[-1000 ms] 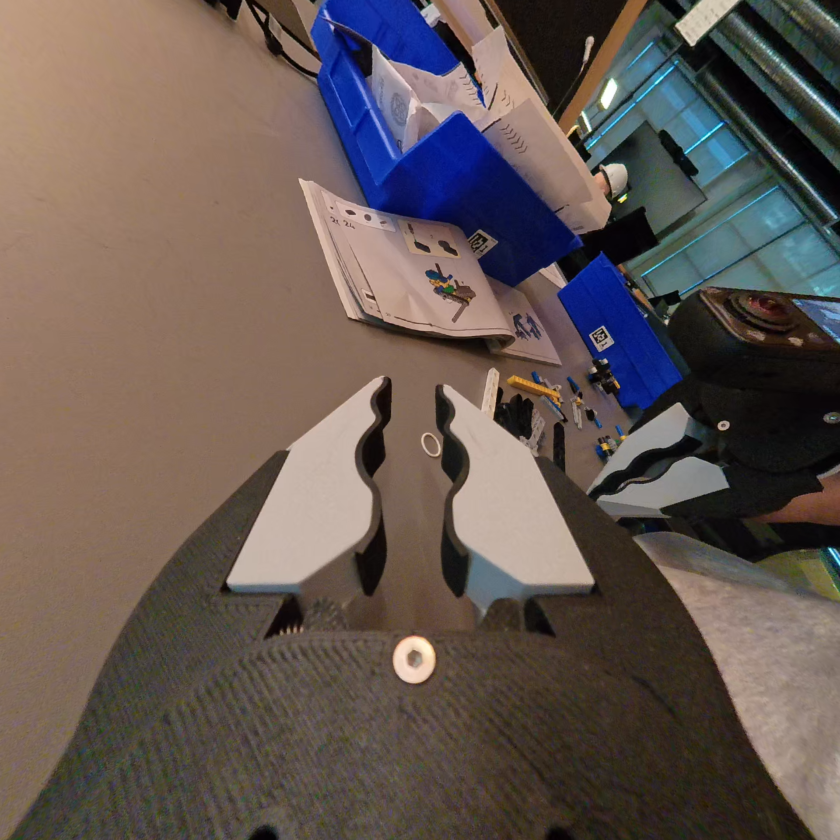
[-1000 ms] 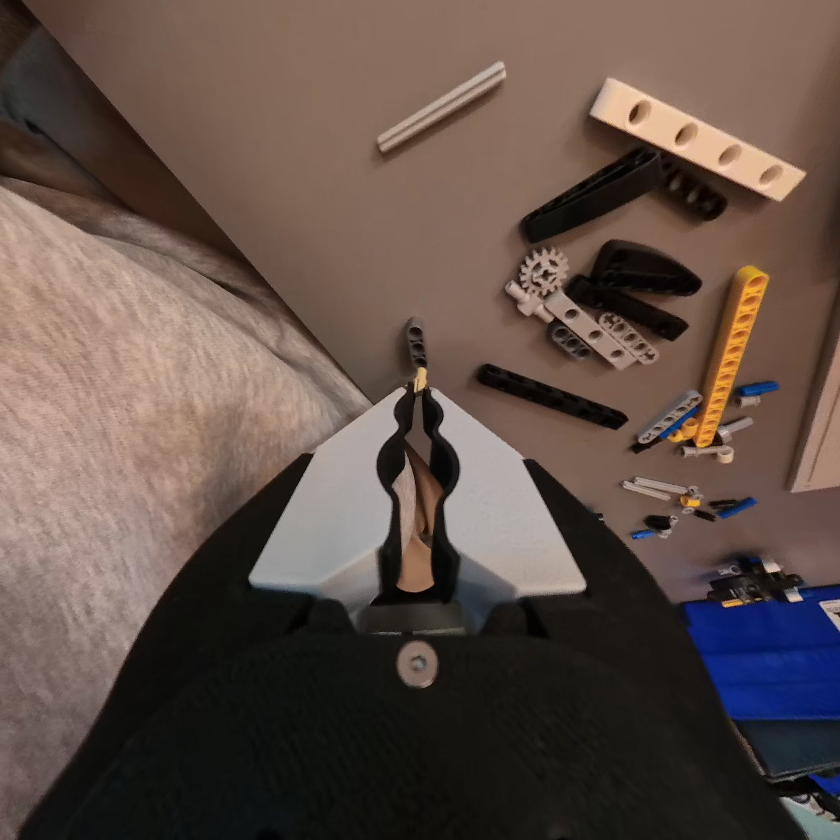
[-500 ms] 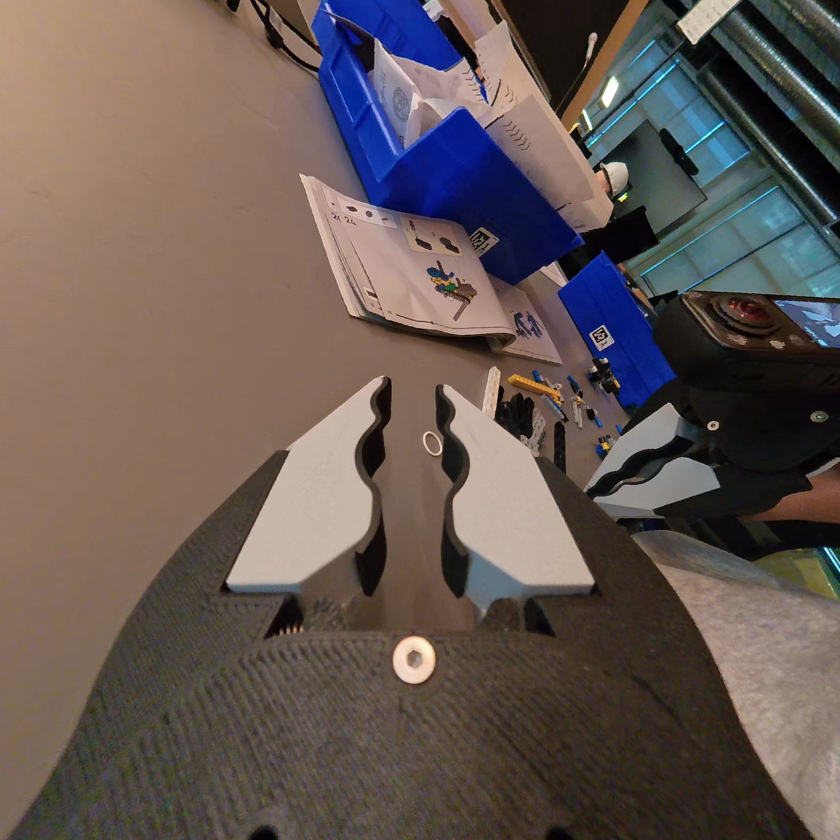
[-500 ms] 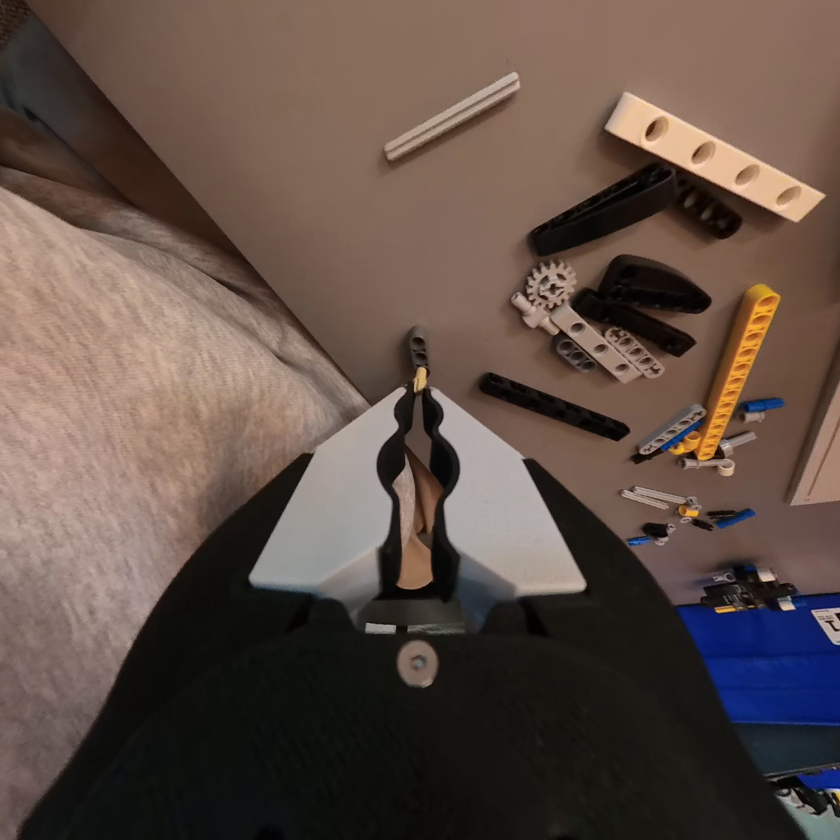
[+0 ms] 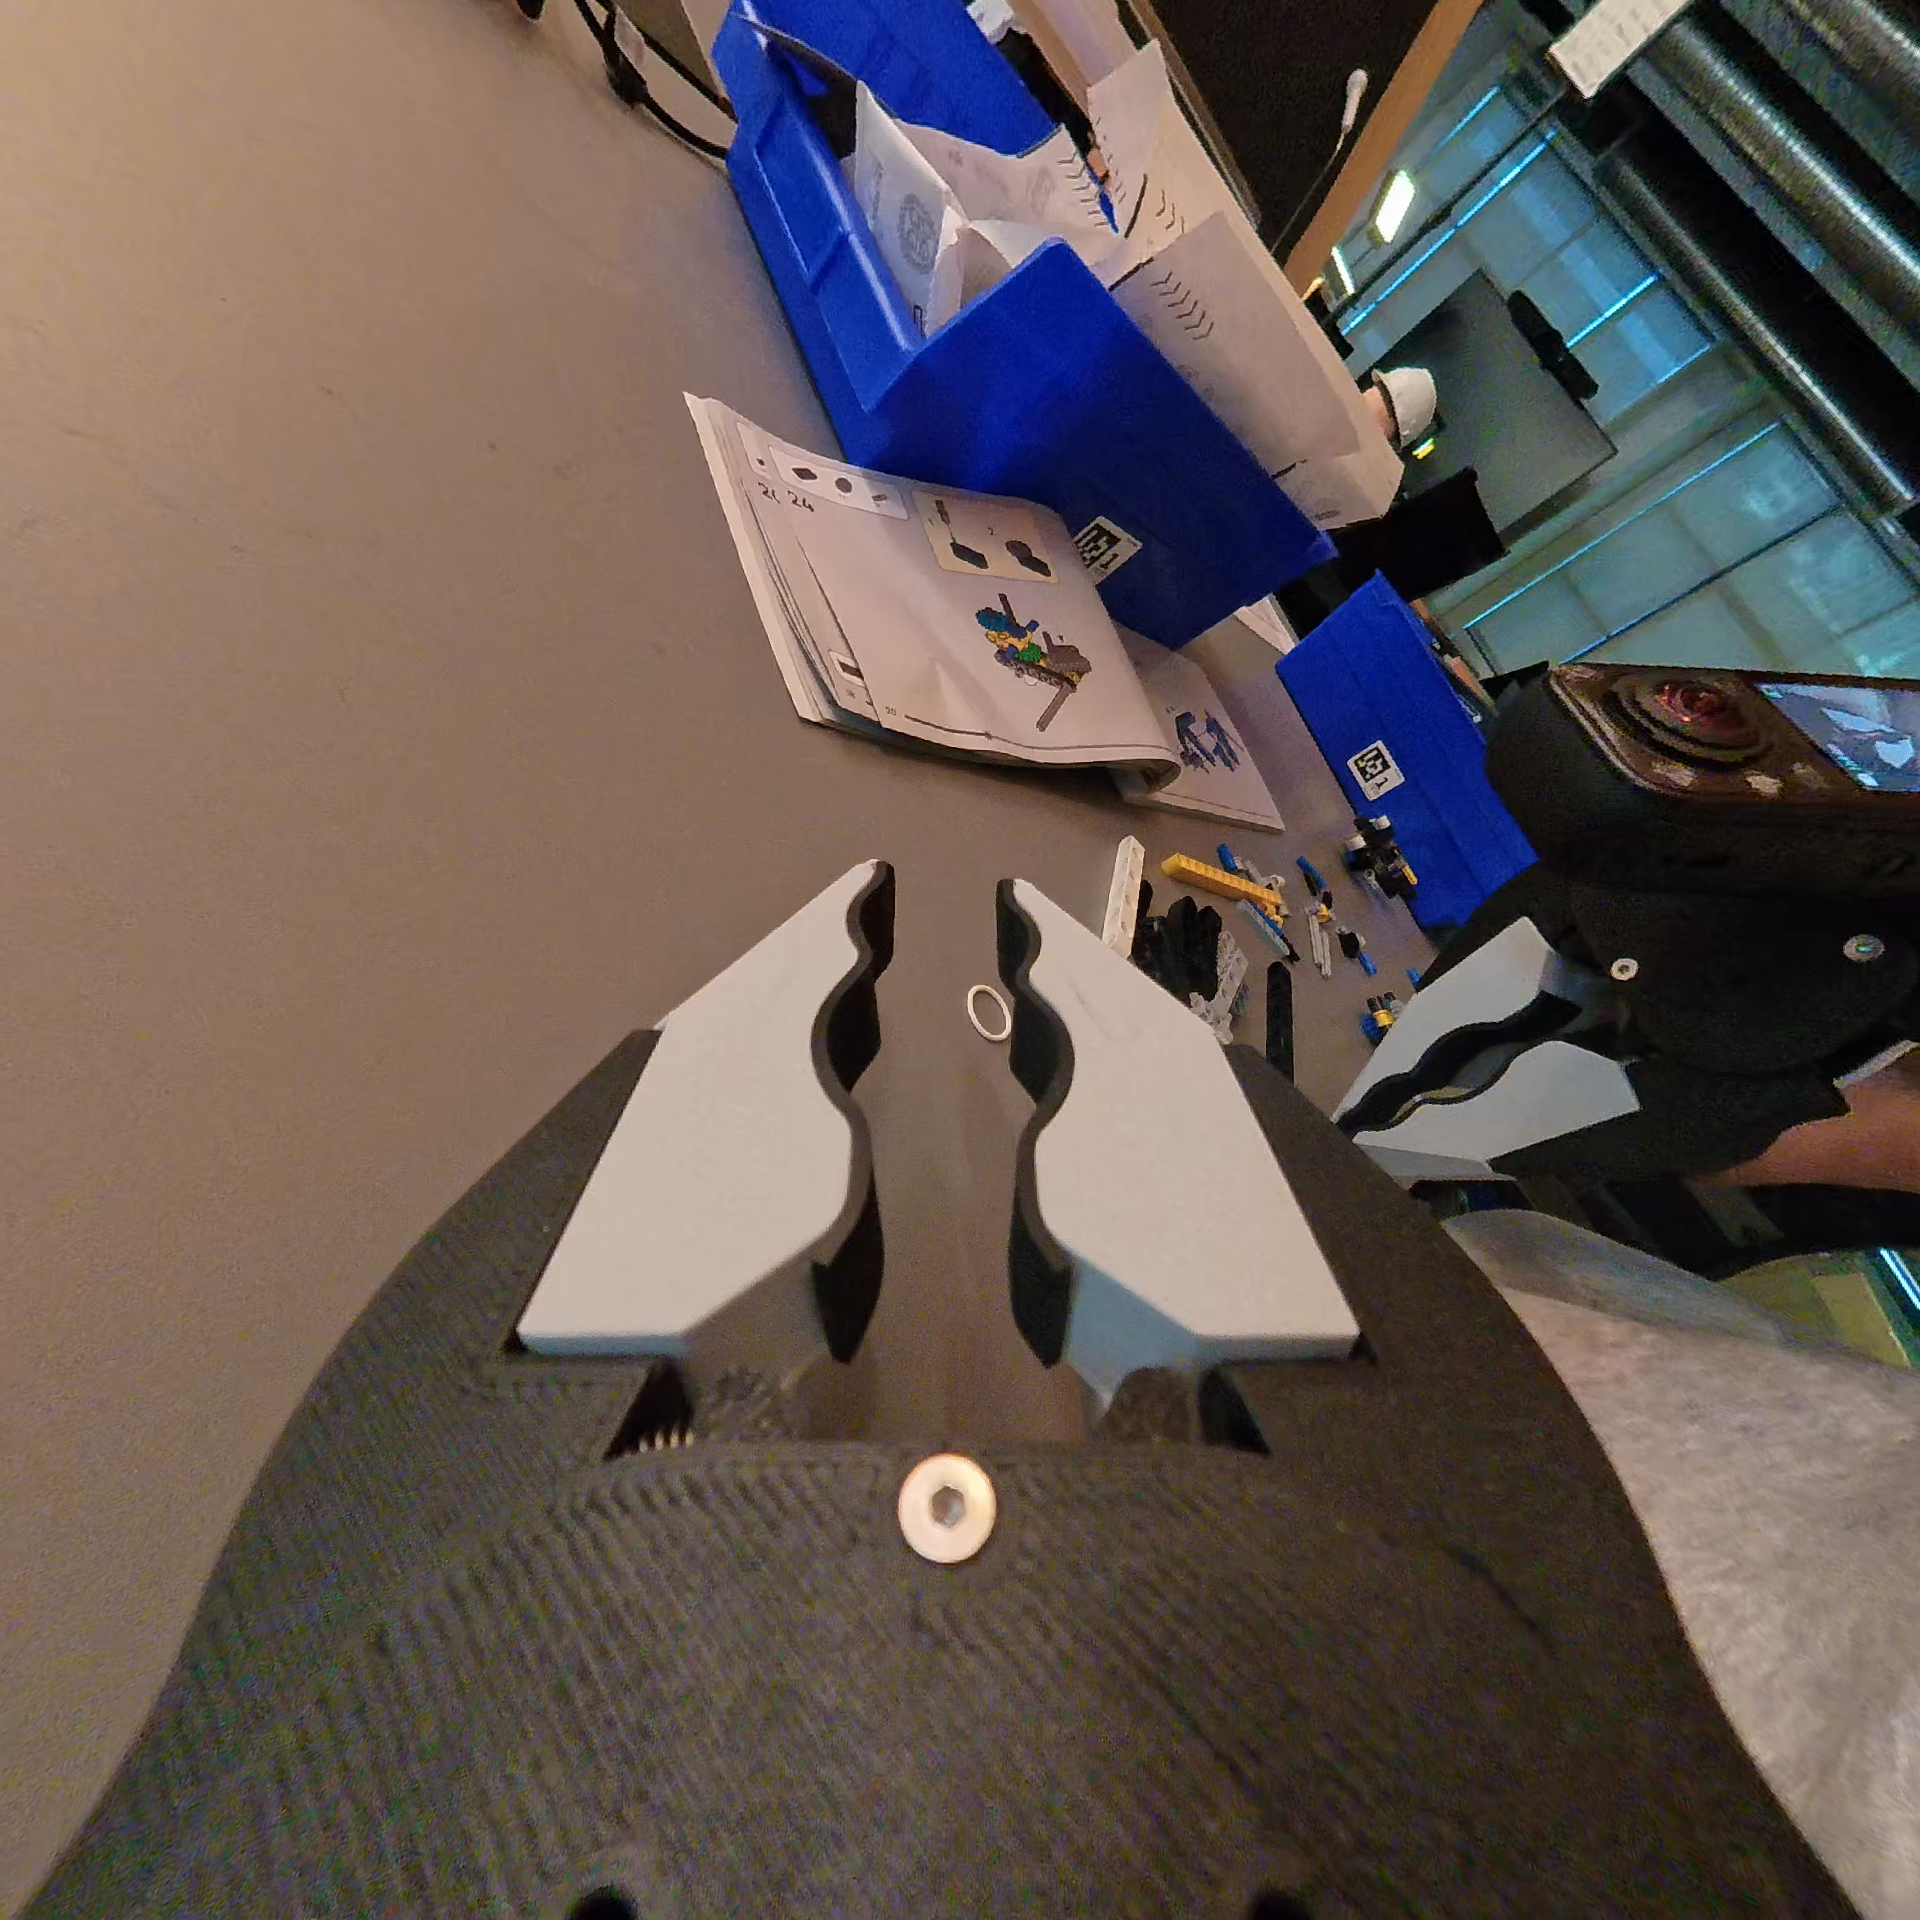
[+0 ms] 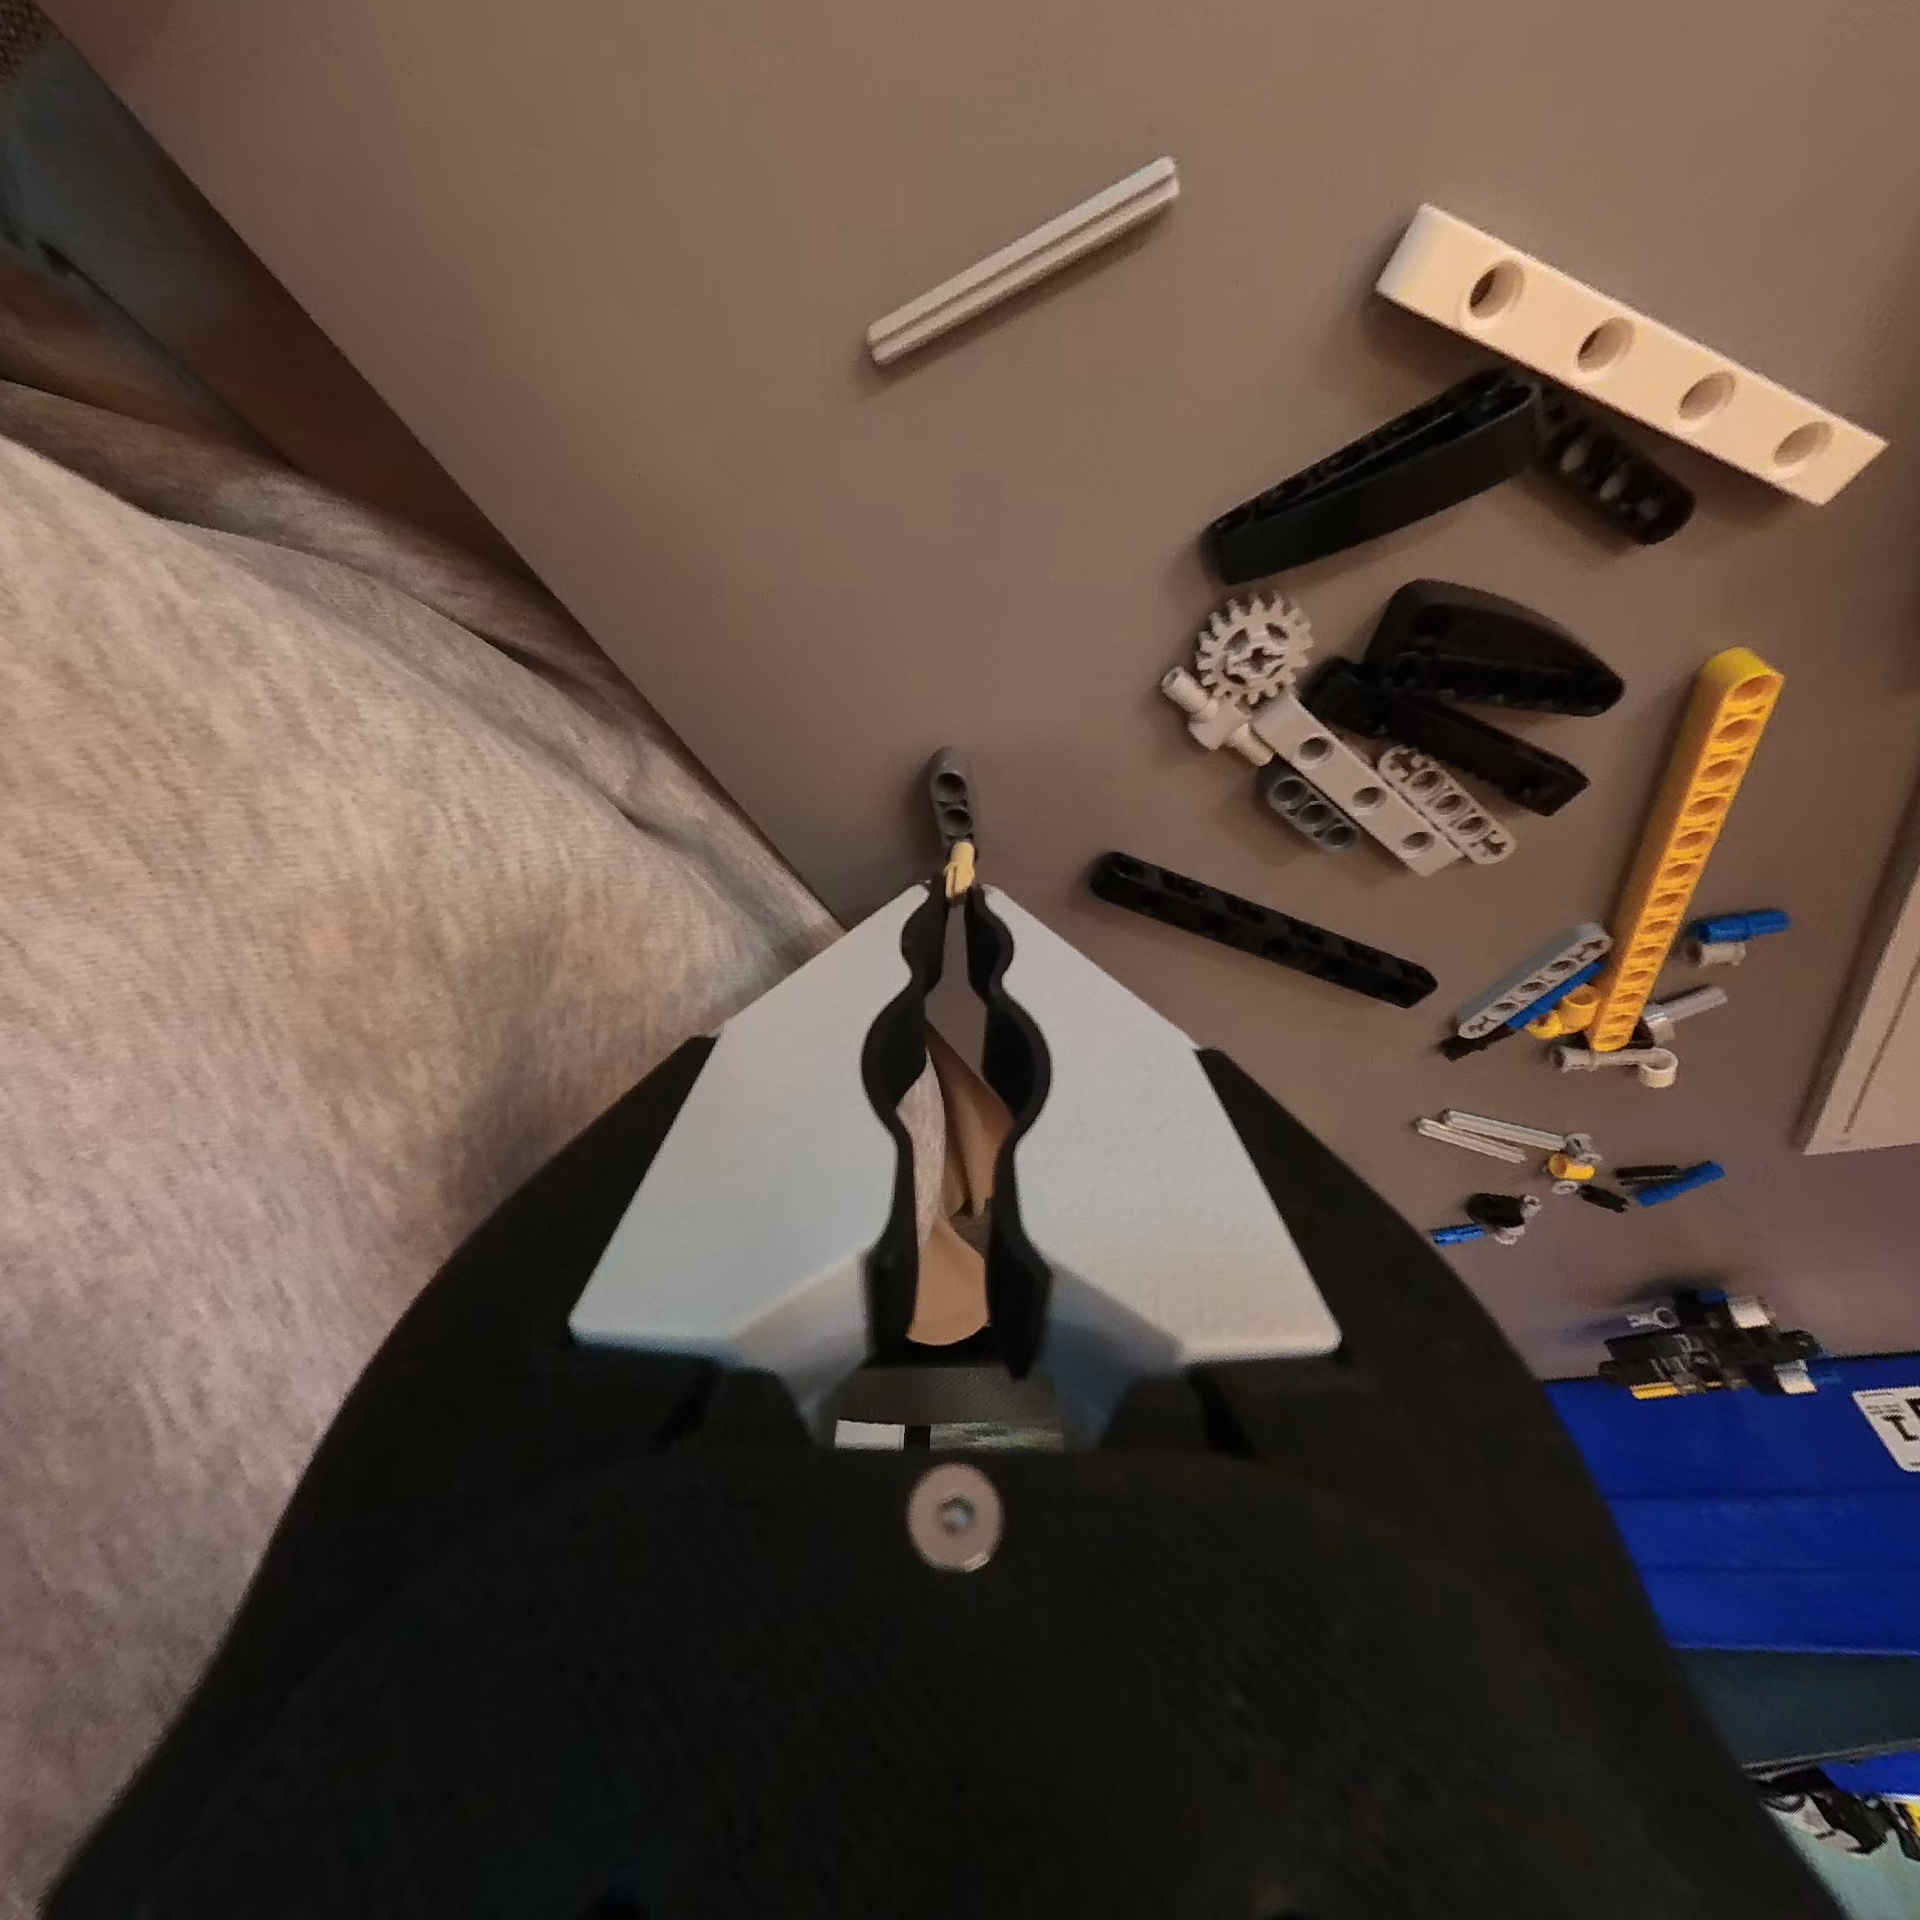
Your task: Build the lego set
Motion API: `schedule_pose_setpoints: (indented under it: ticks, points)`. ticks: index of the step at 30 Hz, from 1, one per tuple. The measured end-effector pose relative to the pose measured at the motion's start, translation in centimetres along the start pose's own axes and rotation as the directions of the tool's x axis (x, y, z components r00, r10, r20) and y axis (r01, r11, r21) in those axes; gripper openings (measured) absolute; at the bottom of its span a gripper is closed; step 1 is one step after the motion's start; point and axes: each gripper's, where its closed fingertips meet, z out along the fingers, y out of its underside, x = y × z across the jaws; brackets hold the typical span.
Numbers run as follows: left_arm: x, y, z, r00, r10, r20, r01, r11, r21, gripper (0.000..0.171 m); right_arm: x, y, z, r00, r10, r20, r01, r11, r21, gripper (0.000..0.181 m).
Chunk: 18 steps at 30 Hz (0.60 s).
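Observation:
My left gripper (image 5: pixel 943 881) is open and empty, low over the grey table. A small white ring (image 5: pixel 987 1011) lies on the table between its fingers. My right gripper (image 6: pixel 958 894) is shut on a tan pin (image 6: pixel 961 868). A short dark grey beam (image 6: pixel 951 795) sits at the pin's far end and stays with it. The right gripper also shows in the left wrist view (image 5: pixel 1351 1120), to the right of the left one. Loose parts lie to the right: a yellow beam (image 6: pixel 1699 842), a long black beam (image 6: pixel 1262 940), a grey gear (image 6: pixel 1252 649) and a white holed beam (image 6: pixel 1631 348).
An open instruction booklet (image 5: pixel 935 623) lies ahead, with blue bins (image 5: pixel 1039 395) behind it. A grey axle (image 6: pixel 1023 260), black curved panels (image 6: pixel 1371 478) and small blue pins (image 6: pixel 1678 1181) lie scattered. A small built assembly (image 6: pixel 1704 1351) stands by a blue bin (image 6: pixel 1714 1507). A grey sleeve (image 6: pixel 260 831) fills the left. The gap from one gripper's tips to the other's is roughly 20 cm. The grey gear (image 6: pixel 1252 649) is about 6 cm from my right fingertips and 15 cm from my left.
The right gripper has drifted slightly over the table, still shut on the pin with the grey beam. The left gripper has stayed open and nearly still.

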Motion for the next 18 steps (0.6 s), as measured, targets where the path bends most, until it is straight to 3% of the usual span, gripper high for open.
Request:
schedule_pose_setpoints:
  ticks: [18]
  points:
    - [-0.09, 0.04, 0.04, 1.0, -0.002, 0.001, 0.002, 1.0, -0.002, 0.018, -0.06, 0.05, 0.06, 1.0, 0.008, 0.008, -0.008, 1.0, -0.005, 0.002]
